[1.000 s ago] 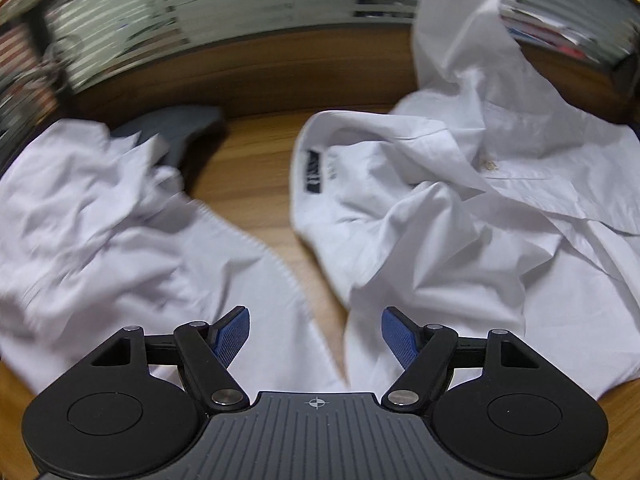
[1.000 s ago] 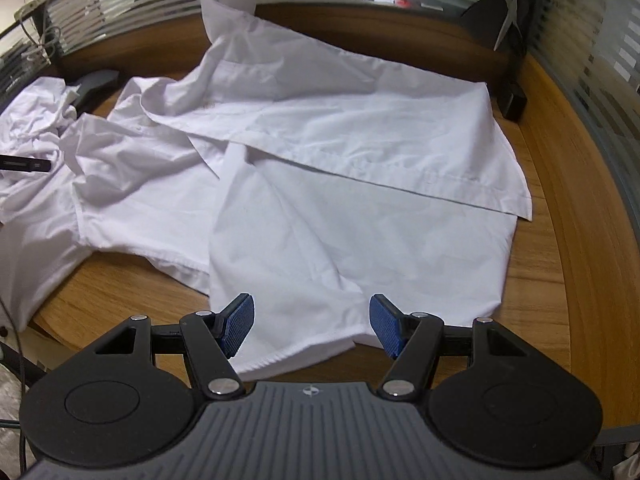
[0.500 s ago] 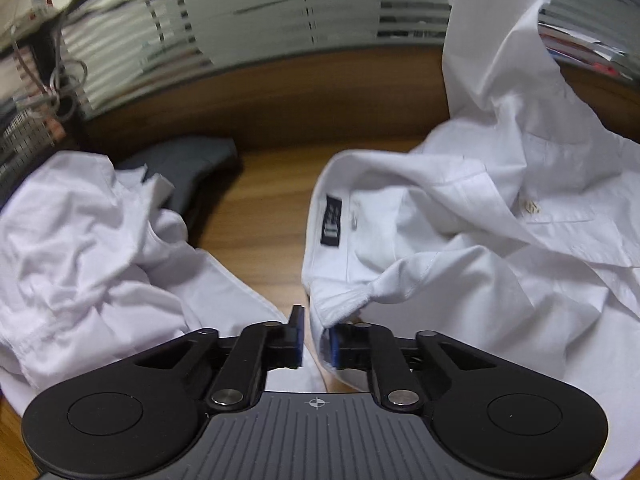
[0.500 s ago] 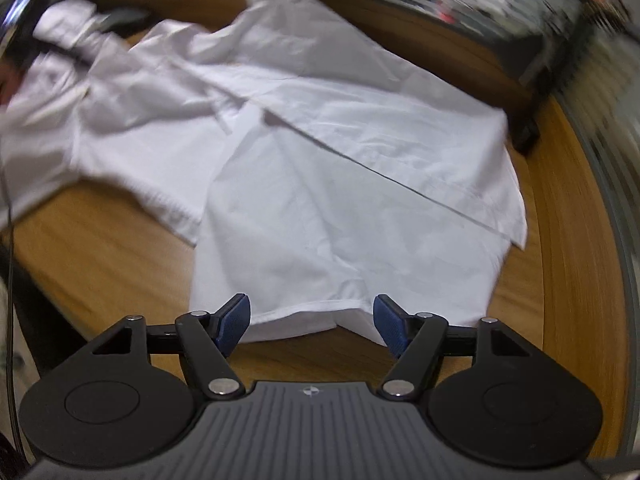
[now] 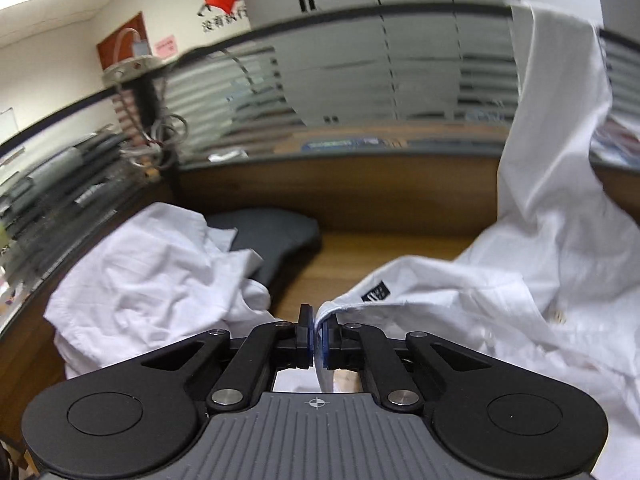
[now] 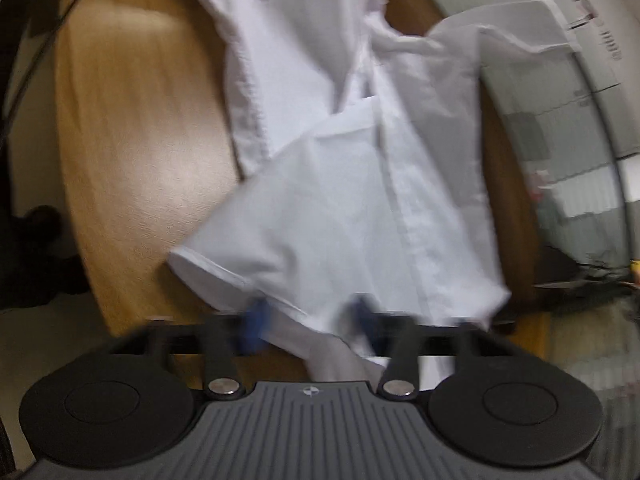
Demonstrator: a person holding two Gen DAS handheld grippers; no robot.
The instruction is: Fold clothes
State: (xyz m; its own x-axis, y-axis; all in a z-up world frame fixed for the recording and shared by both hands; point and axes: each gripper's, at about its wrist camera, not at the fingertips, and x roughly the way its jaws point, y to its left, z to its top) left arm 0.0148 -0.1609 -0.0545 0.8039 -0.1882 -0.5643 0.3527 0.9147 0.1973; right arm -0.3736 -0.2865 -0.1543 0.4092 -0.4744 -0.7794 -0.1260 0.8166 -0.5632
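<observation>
Your left gripper (image 5: 316, 338) is clamped narrow on the edge of the white shirt (image 5: 460, 312), near its collar, with the cloth pinched between the two blue pads (image 5: 306, 330). From there the shirt runs off to the right over the wooden desk (image 5: 384, 252), its dark neck label (image 5: 376, 292) just beyond your grip, and one part hangs up against the glass partition (image 5: 380, 80) at the far right. A second crumpled white garment (image 5: 160, 280) lies in a heap on the left, touching a dark grey item (image 5: 268, 240) behind it.

Your right gripper (image 6: 308, 320) has its fingers spread wide, with the shirt's (image 6: 360, 200) near hem lying across and between them; this view is blurred, so you cannot tell whether the pads touch the cloth. Bare desk (image 6: 140, 140) shows to the left of the shirt there.
</observation>
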